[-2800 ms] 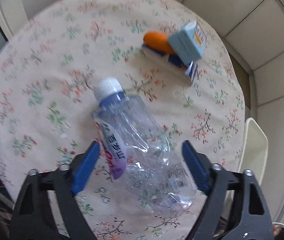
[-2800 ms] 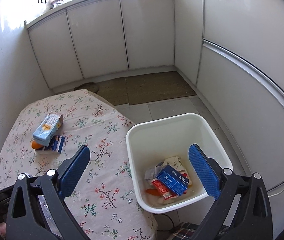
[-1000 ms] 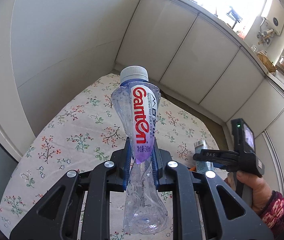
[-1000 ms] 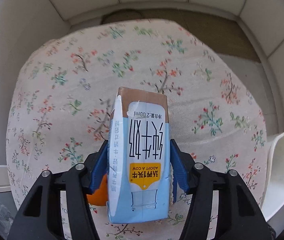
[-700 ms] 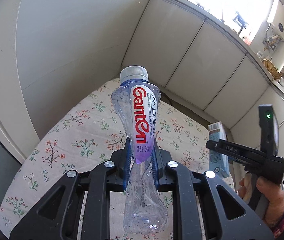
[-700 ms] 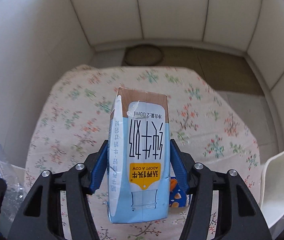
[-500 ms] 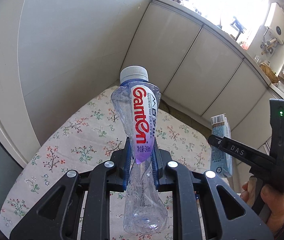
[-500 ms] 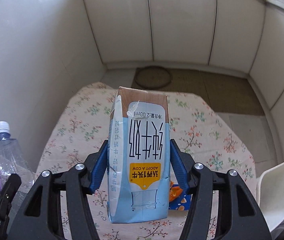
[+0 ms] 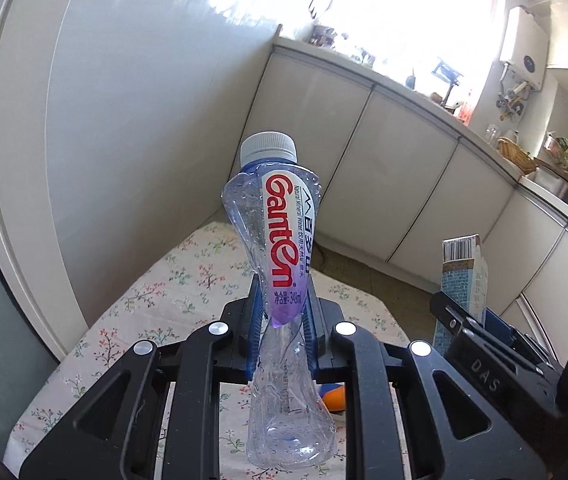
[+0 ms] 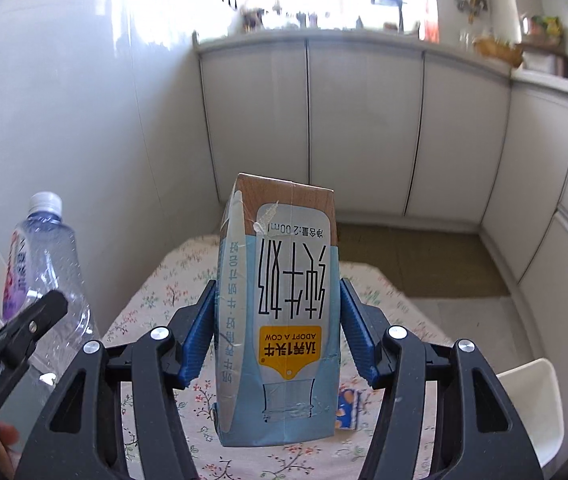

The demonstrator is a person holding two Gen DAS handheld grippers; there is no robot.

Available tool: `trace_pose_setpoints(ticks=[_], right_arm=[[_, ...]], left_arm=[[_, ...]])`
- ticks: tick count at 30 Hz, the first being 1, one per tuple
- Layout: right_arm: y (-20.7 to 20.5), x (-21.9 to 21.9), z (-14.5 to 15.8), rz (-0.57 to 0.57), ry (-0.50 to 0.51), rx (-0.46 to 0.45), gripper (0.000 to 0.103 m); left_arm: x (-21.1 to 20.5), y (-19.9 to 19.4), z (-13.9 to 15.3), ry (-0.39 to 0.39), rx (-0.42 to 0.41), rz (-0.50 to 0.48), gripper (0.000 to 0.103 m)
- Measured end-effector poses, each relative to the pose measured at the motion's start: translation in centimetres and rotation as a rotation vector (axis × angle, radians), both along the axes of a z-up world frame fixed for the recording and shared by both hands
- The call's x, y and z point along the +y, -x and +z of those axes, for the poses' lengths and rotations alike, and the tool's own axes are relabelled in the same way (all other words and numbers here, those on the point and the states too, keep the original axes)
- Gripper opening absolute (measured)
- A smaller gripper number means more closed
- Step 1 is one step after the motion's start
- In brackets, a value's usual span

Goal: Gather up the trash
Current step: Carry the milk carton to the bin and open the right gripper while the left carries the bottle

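My left gripper (image 9: 282,332) is shut on a crushed clear plastic bottle (image 9: 280,248) with a white cap and a red-lettered label, held upright above the floral table (image 9: 156,292). My right gripper (image 10: 278,332) is shut on a light blue milk carton (image 10: 284,312), upside down, with its brown base on top. The carton (image 9: 461,280) and the right gripper's black frame show at the right of the left wrist view. The bottle (image 10: 44,260) and the tip of the left gripper show at the left of the right wrist view.
An orange item (image 9: 333,396) and a blue packet (image 10: 347,402) lie on the floral tablecloth (image 10: 156,300) below the grippers. A white bin's rim (image 10: 531,396) stands at the table's right. White cabinets (image 10: 363,128) and a wall close in behind.
Both grippers have risen with their loads and tilted up toward level, so more cabinet and window shows. The carton has come closer to the bottle in the left wrist view.
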State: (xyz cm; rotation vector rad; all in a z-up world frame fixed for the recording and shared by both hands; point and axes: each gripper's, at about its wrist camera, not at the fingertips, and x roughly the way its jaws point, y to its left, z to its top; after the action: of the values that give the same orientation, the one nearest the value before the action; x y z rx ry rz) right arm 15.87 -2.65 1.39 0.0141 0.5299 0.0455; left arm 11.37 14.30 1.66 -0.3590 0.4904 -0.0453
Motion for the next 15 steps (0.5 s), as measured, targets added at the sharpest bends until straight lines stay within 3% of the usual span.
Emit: trace_pose_setpoints(ticks=[15], right_arm=[[7.9,-8.8,4.3,-0.116,-0.059,-0.15,0.058]], left_arm=[[-8.4,3.6,4.1,-0.092,-0.132,-0.119,0.018]])
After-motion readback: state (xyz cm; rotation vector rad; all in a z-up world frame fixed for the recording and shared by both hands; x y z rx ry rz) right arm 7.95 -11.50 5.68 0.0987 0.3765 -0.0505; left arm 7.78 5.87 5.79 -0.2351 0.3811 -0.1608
